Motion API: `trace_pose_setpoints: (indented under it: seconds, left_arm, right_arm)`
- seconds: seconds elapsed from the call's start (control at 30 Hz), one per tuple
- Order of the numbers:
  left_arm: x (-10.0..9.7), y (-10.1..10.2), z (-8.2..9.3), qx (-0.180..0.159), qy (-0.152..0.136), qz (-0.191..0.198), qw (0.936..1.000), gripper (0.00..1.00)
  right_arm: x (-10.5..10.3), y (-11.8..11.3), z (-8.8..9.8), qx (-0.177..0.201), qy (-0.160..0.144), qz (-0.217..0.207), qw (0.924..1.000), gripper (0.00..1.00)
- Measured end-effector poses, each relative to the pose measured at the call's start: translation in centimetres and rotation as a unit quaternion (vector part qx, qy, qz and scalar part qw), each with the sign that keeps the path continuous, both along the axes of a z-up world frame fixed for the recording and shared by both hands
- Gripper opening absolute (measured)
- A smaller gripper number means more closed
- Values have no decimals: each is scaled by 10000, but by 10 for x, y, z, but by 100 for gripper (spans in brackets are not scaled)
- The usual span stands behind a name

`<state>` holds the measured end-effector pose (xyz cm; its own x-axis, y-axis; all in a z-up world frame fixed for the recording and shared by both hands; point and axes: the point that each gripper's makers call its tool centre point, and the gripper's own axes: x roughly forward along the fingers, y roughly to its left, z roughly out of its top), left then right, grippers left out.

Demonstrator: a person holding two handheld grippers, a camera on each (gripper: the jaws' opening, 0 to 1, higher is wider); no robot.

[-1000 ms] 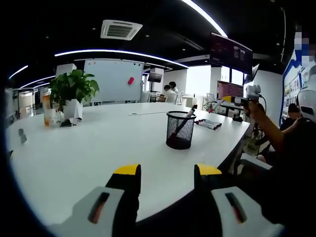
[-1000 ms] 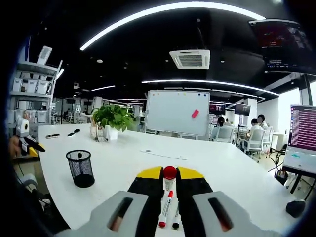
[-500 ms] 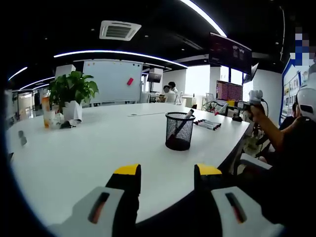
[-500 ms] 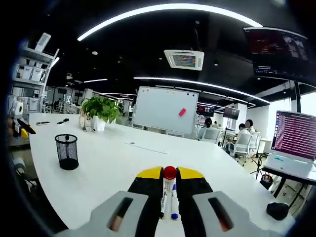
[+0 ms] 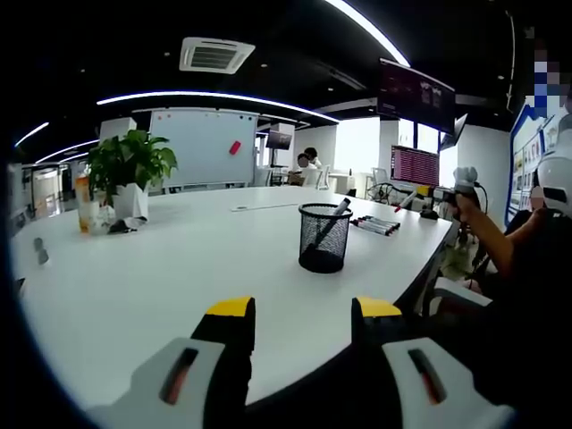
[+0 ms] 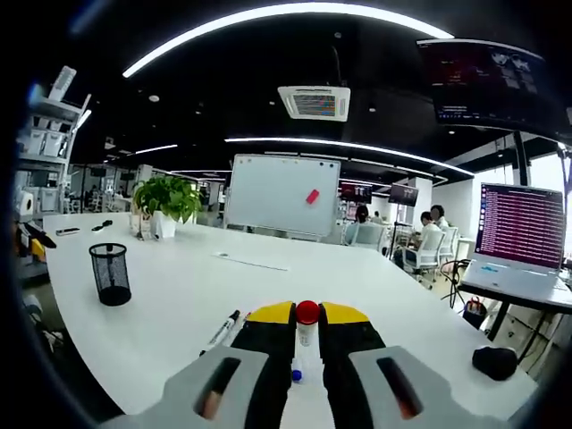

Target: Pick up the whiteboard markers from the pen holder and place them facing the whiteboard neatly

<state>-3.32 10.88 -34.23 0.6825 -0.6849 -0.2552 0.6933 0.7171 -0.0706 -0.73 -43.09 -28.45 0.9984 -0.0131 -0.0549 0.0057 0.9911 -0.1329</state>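
Note:
The black mesh pen holder (image 5: 323, 237) stands on the white table (image 5: 179, 268) with one marker (image 5: 334, 217) leaning in it. Beyond it, several markers (image 5: 377, 225) lie in a row. My left gripper (image 5: 304, 309) is open and holds nothing, well short of the holder. A hand holds my right gripper (image 5: 458, 181) at the far right, past the row. In the right gripper view, my right gripper (image 6: 307, 315) is shut on a red-capped marker (image 6: 307, 312), above markers (image 6: 222, 329) lying on the table. The holder (image 6: 110, 273) sits far left. The whiteboard (image 6: 275, 195) stands straight ahead.
A potted plant (image 5: 132, 165) and a drink bottle (image 5: 85, 198) stand at the table's left. A laptop (image 6: 520, 241) and a black object (image 6: 494, 362) sit on a desk at the right. People sit near the whiteboard (image 5: 204, 145). A long paper strip (image 6: 250, 261) lies mid-table.
The right gripper has carried the red-capped marker farther from the pen holder, which now looks smaller and more to the left. The left gripper has stayed put.

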Motion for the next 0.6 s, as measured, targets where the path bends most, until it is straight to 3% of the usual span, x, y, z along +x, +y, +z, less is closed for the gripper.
trace_pose_setpoints:
  seconds: [0.3, 0.43, 0.47, 0.6]
  left_arm:
    - [0, -1, -1, 9, 12, 0, 10000, 45]
    - [0, -1, -1, 12, 7, -4, 10000, 45]
    - [0, -1, -1, 13, 9, -4, 10000, 45]
    - [0, -2, -1, 19, 16, -7, 10000, 45]
  right_arm:
    - [2, -11, -21, 129, 230, -72, 9996, 13]
    - [2, -15, -40, 185, 525, -167, 9983, 13]
    - [4, -16, -39, 118, 444, -152, 9988, 13]
    - [5, -19, -51, 338, 640, -209, 9972, 13]
